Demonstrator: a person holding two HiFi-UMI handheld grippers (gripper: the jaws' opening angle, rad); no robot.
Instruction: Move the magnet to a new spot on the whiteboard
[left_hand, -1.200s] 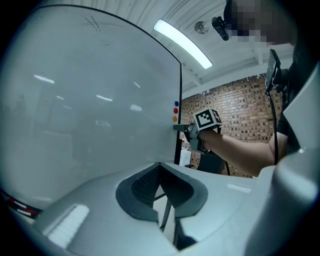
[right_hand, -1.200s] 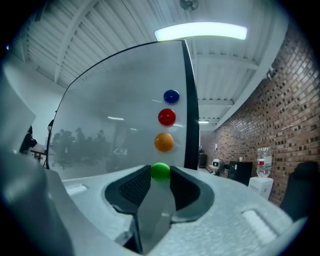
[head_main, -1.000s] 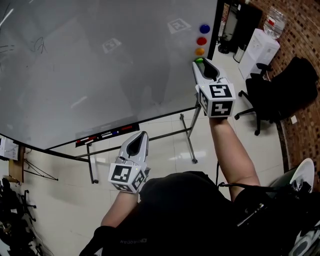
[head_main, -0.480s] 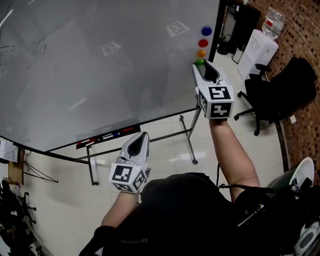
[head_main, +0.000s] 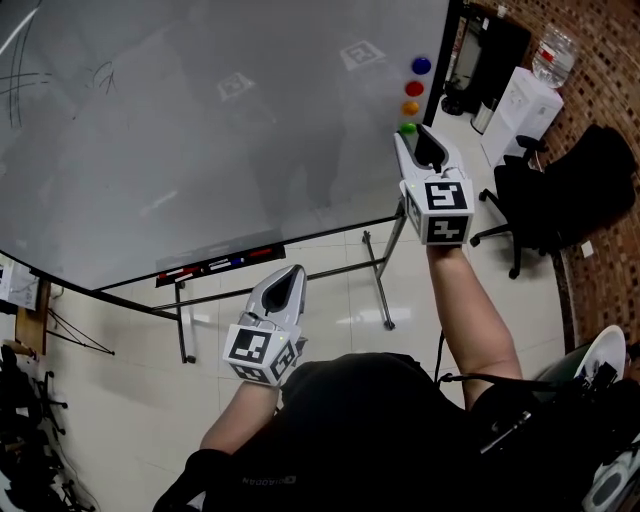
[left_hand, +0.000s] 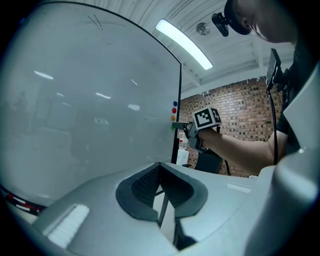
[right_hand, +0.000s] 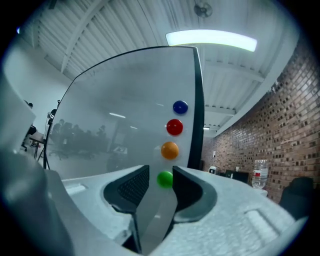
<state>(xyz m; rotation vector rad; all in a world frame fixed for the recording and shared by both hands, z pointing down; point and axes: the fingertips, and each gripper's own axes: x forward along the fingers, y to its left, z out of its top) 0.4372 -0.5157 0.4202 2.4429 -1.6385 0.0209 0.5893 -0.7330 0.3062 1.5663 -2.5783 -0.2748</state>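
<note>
Four magnets (right_hand: 174, 127) line the whiteboard (head_main: 200, 130) edge, and the right gripper (head_main: 404, 138), jaws just opening wide, brackets the green magnet (right_hand: 165, 179), likely to grip it, while the left gripper (head_main: 292, 270) waits low, jaws together.

Lowest magnet (right_hand: 165, 179) on whiteboard (right_hand: 125, 100) sits within right gripper (right_hand: 160, 172).

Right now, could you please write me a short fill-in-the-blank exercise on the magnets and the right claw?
1. The top magnet on the whiteboard is ___.
2. The orange magnet sits directly below the ___ one.
3. Between the jaws of the right claw is the ___ magnet.

Missing words: blue; red; green.
Note: the right claw's jaws have just been opening, and the green magnet stands between them unpinched.
</note>
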